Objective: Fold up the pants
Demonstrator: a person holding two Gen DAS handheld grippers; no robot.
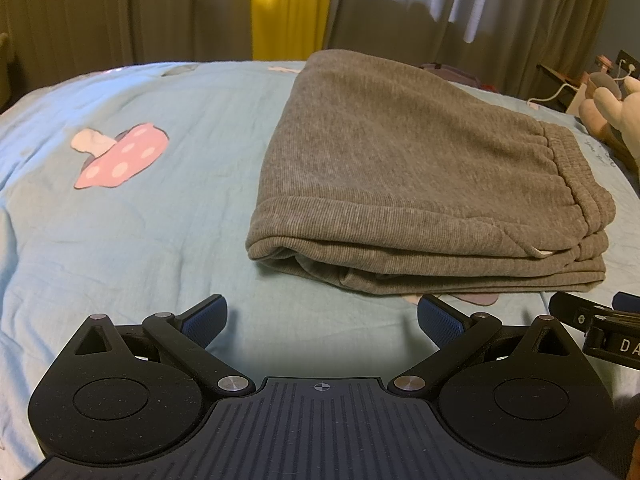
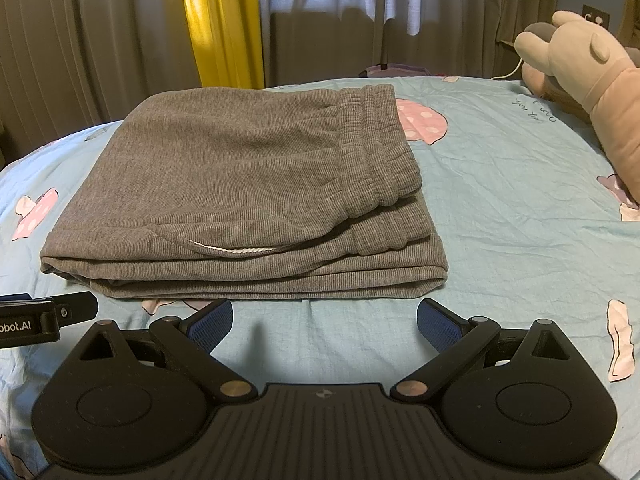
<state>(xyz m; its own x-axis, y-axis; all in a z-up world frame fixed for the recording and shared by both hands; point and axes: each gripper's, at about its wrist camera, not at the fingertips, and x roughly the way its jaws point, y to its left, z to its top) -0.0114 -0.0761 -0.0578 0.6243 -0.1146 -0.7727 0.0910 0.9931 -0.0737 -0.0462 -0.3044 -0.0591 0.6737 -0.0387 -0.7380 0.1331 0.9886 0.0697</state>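
The grey pants (image 1: 420, 176) lie folded into a thick stack on the light blue bed sheet (image 1: 140, 220), the elastic waistband on top at the right. In the right wrist view the pants (image 2: 240, 184) sit just ahead, a white drawstring showing at the front fold. My left gripper (image 1: 322, 316) is open and empty, just short of the stack's near edge. My right gripper (image 2: 324, 320) is open and empty, also just in front of the stack. Each gripper's edge shows in the other's view.
The sheet has pink mushroom prints (image 1: 120, 156). A plush toy (image 2: 592, 80) lies at the right of the bed. Brown and yellow curtains (image 2: 220, 20) hang behind. A cable and small items (image 1: 568, 88) sit at the far right.
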